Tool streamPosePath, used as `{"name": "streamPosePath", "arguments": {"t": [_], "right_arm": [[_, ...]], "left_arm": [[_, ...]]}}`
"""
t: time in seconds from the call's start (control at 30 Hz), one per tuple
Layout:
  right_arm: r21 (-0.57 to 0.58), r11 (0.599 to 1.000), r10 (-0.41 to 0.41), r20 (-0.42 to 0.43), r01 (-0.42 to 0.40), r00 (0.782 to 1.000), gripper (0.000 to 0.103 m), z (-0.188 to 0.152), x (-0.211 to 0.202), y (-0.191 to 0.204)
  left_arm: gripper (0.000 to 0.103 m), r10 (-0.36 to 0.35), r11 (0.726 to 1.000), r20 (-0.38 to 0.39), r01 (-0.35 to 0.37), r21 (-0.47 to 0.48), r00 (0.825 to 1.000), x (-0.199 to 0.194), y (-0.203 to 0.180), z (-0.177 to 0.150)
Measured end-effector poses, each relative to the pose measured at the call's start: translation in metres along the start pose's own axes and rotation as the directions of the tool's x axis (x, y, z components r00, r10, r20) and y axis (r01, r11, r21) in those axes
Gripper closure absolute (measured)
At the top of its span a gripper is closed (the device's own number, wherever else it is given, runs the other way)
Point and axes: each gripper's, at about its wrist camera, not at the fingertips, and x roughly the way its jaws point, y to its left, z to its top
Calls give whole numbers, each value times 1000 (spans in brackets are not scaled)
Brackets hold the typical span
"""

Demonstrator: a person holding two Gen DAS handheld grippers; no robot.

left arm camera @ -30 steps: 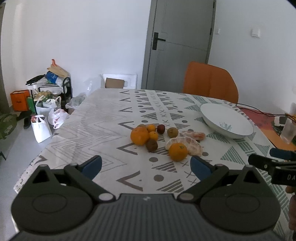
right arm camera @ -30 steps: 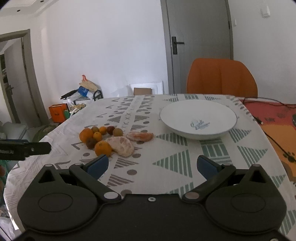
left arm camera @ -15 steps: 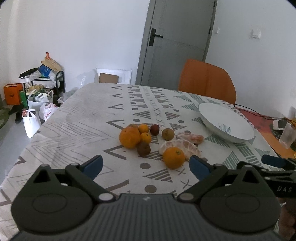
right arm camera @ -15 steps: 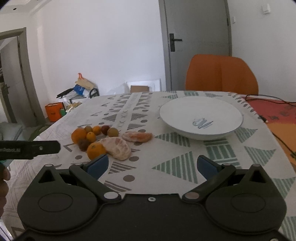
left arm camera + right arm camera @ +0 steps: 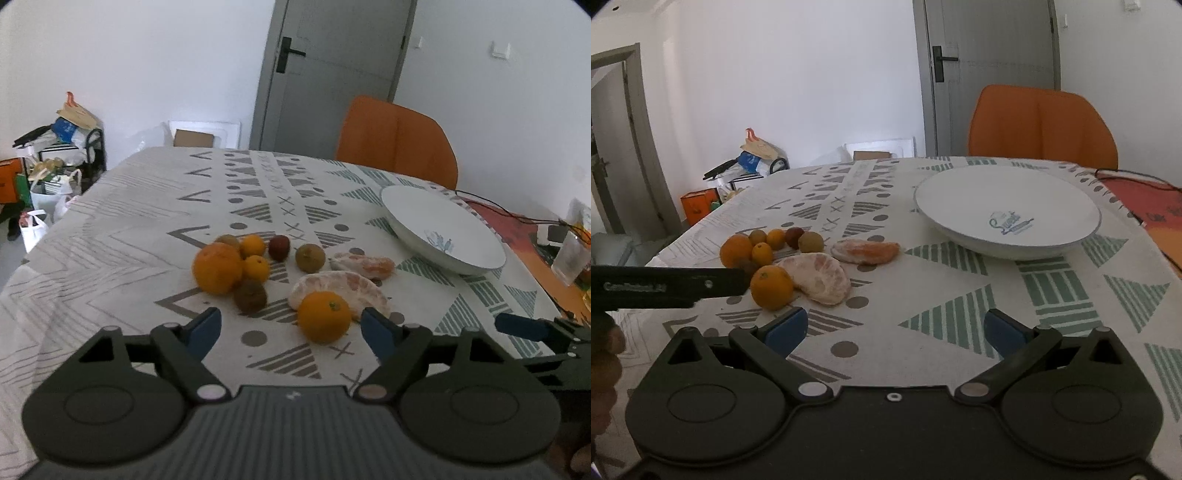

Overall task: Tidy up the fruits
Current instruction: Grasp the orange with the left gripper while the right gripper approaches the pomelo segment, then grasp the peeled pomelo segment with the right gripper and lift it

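Note:
Several fruits lie grouped on the patterned tablecloth: a big orange [image 5: 217, 266], a nearer orange [image 5: 324, 316] [image 5: 772, 287], small oranges, brown and red small fruits, and two peeled citrus pieces [image 5: 341, 291] [image 5: 866, 251]. A white bowl [image 5: 443, 229] [image 5: 1008, 210] stands empty to their right. My left gripper [image 5: 291, 330] is open and empty, just short of the nearer orange. My right gripper [image 5: 894, 330] is open and empty, over the cloth between the fruits and the bowl.
An orange chair [image 5: 1041, 125] stands behind the table's far edge. A glass [image 5: 570, 256] and cables lie on the red area at the right. Bags and boxes [image 5: 55, 162] clutter the floor at the left. A grey door [image 5: 328, 74] is behind.
Both grippers have moved forward toward the fruits and bowl, which appear larger and closer. Both stay open. Nothing on the table has moved.

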Motion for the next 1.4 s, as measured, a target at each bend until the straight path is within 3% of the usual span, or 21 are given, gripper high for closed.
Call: {"name": "streamPosePath", "arguments": {"t": [0.23,0.4,0.53,1.0,1.4], "right_arm": [[29,999,22,1,-22,1000,0,0,9,-6],[42,998,47,-4,-46,999,1,-1,15,-8],[51,997,54,-18,-53,998,5,1,21,-9],[8,994,113,-35,-113,993,21,11,40,16],[-96,987,127,-55,-132,990,30,23,59,41]], "left_arm": [[40,-18,1000,-56,18,8,998,25,-7,1],[43,-18,1000,-60,19,13,998,37,-10,0],[66,-41,999,-56,42,15,998,38,-11,0],[67,22,999,-54,-24,-45,998,16,23,-4],[67,84,990,-33,-87,-110,996,3,57,-8]]}}
